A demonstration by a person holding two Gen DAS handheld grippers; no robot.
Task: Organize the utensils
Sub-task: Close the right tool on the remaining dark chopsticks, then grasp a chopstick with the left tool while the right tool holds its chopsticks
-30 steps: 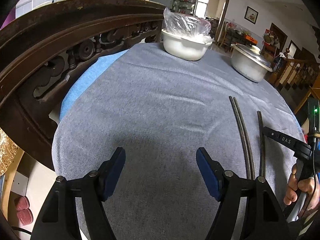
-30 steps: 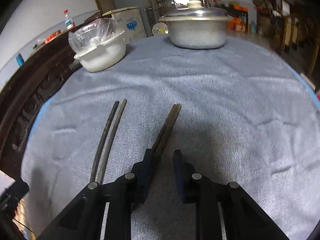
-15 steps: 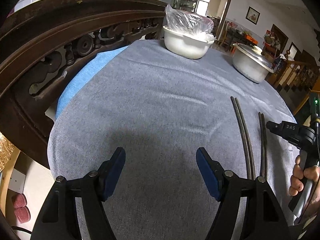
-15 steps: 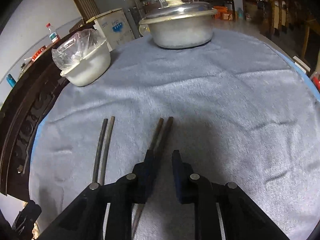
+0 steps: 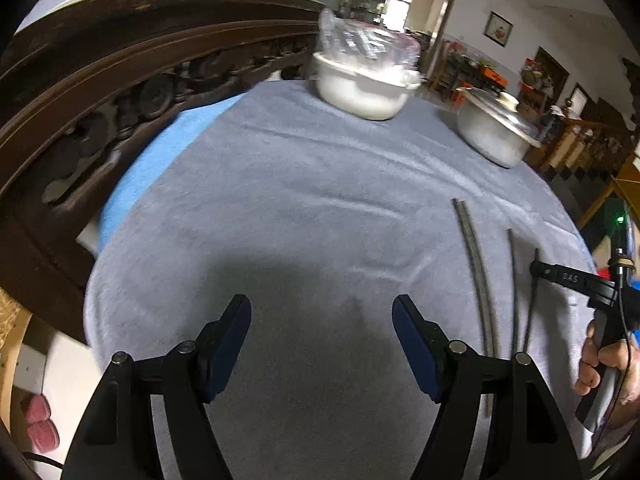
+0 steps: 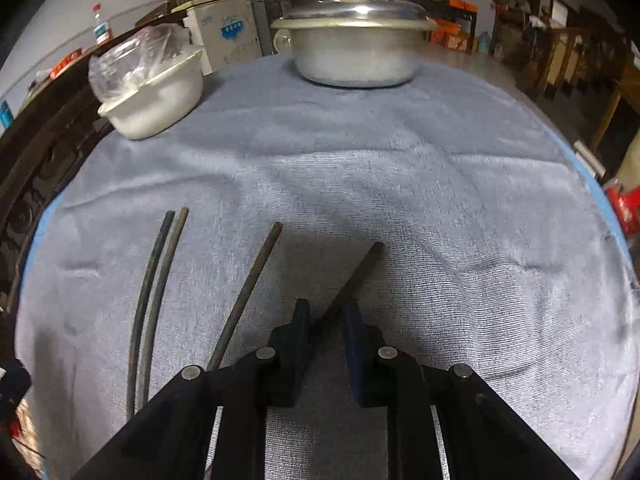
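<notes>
My left gripper (image 5: 322,346) is wide open over the gray cloth (image 5: 304,200). Dark chopsticks (image 5: 478,276) lie to the right. Far away sit a white bowl (image 5: 360,92) and a metal pot (image 5: 494,130).

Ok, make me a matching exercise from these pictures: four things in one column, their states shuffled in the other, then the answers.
Things:
1. white bowl
2. metal pot
3. left claw
4. right claw

States:
A. closed on one chopstick
B. lid on
C. open, nothing between its pads
D. clear plastic bag on top

Pairs: 1-D, 2-B, 3-C, 4-A.
</notes>
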